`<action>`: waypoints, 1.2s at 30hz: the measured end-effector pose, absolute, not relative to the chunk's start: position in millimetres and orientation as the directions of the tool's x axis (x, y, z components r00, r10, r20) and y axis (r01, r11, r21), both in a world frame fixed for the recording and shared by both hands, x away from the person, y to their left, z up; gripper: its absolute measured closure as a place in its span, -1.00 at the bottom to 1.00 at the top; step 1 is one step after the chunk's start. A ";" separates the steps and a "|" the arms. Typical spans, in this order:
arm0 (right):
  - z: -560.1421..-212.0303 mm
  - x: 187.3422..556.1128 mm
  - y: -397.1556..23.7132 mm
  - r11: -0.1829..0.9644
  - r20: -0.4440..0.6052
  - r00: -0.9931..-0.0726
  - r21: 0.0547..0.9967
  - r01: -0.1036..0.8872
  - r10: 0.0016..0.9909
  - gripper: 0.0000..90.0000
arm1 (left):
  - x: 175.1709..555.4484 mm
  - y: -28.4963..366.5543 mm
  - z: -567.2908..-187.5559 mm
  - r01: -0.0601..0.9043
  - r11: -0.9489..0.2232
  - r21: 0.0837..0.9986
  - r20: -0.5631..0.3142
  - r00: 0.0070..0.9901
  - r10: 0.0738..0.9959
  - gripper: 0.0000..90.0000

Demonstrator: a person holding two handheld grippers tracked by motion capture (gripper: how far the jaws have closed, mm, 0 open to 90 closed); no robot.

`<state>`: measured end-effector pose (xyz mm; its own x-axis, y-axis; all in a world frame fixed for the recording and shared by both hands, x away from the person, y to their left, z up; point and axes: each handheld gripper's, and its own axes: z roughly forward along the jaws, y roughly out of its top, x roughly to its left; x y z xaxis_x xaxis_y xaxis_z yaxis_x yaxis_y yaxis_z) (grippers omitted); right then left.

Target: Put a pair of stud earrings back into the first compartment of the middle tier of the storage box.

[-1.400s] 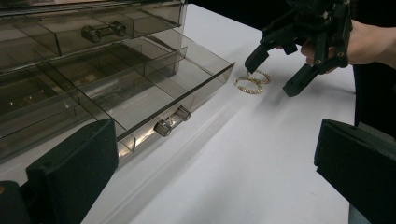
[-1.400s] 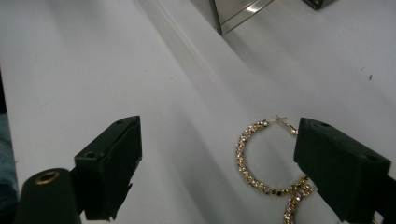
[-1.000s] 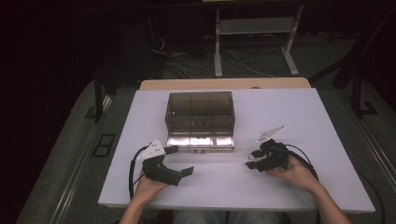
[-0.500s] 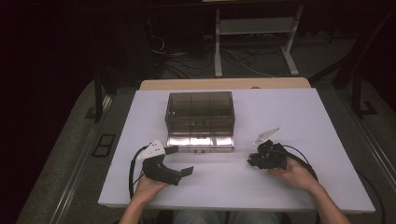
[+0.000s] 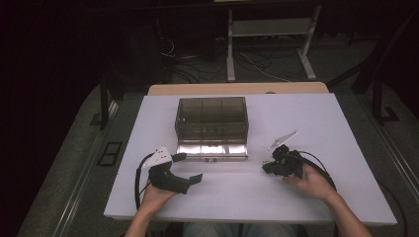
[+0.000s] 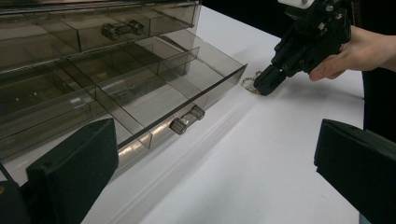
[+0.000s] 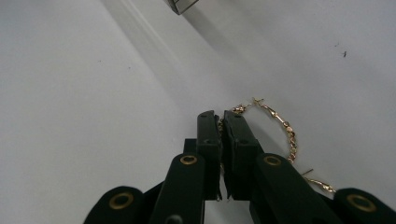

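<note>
The right gripper (image 5: 268, 168) is held low over the white table (image 5: 346, 128), tilted so its tips point down and toward the left gripper's side, with the person's right hand (image 5: 309, 181) wrapped around its back end and the forearm running off the near edge. Earlier frames are given, and its jaws have just been closing: in the right gripper view they stand almost together, pinching a gold chain (image 7: 280, 125) whose links show in the thin slit between the pads. The left gripper (image 5: 188, 168) lies level on the table in the left hand (image 5: 157, 196), its jaws spread wide with nothing between them, aimed across toward the right gripper. Beyond both, between them and the far edge, stands a smoky clear plastic drawer box (image 5: 211, 116); its bottom drawer (image 6: 154, 93) is pulled out toward the person, showing divided compartments and a small barrel handle (image 6: 187, 119) on its front. The drawer's front corner sits near the right gripper's tips, just to their side, but apart from them. The chain is thin and gold, made of small links; it curls out from the jaw tips in a loop on the table and trails back beside the right jaw.
</note>
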<state>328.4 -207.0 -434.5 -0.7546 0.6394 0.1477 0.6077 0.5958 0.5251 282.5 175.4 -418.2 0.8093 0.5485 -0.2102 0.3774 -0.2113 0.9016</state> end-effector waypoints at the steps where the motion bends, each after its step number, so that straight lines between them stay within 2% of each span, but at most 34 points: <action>1: -434.4 328.8 -207.2 0.592 0.156 -0.751 0.523 0.614 0.642 0.88 | 282.6 175.6 -418.2 0.377 -0.215 0.901 -0.208 0.810 0.548 -1.00; 16: -417.9 328.7 -212.0 0.549 0.241 -0.748 0.548 0.630 0.618 0.89 | 282.4 176.2 -418.3 0.377 -0.215 0.901 -0.209 0.811 0.547 -1.00; 36: -391.4 331.9 -212.7 0.527 0.277 -0.771 0.595 0.606 0.573 0.88 | 282.3 177.1 -417.8 0.378 -0.199 0.904 -0.216 0.807 0.549 -1.00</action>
<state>331.9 -212.7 -391.4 -0.7711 0.5732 0.2772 0.6061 0.5273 0.5954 282.3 177.1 -417.8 0.8072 0.5491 -0.2165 0.3778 -0.1989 0.9043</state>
